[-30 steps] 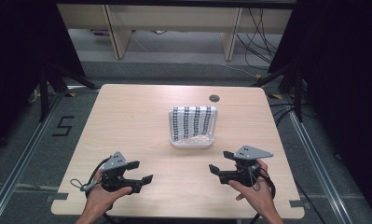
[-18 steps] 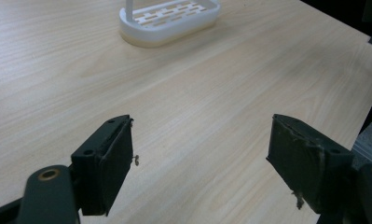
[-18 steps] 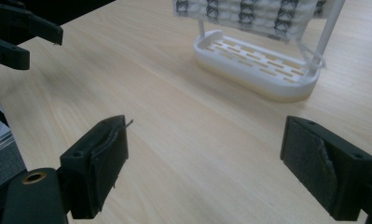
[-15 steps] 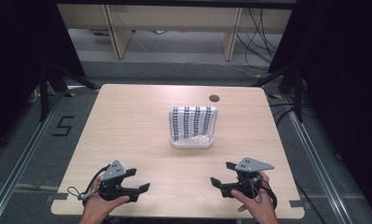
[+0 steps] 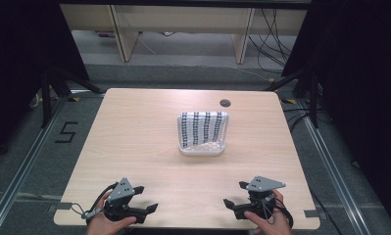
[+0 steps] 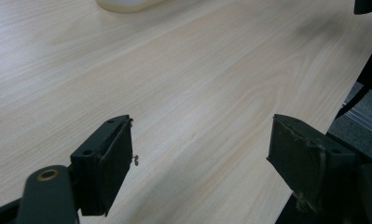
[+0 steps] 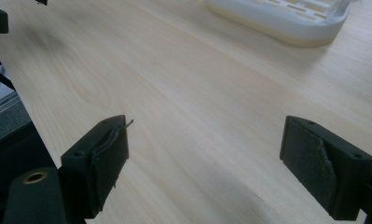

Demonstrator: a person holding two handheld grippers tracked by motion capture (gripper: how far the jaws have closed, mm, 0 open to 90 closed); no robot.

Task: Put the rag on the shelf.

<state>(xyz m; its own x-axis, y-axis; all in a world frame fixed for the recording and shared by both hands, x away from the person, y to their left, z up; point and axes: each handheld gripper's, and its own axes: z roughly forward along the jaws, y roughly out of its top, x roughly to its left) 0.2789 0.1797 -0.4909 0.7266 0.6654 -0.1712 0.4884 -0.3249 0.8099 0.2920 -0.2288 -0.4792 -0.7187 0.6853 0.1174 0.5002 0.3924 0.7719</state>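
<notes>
Left claw [image 5: 146, 198] and right claw [image 5: 234, 195], both agape, low at near table [image 5: 134, 127] edge.

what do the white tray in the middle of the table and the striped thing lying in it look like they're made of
The white slotted tray looks like matte moulded plastic: smooth rounded rim, even colour, cut slots. The black-and-white striped cloth draped over its far side seems woven fabric, since it sags softly, though the weave is too small to tell.

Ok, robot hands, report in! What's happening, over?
Left gripper open, right gripper open, both low at near table edge. White basket with patterned cloth mid-table, untouched. Path to it clear.
</notes>
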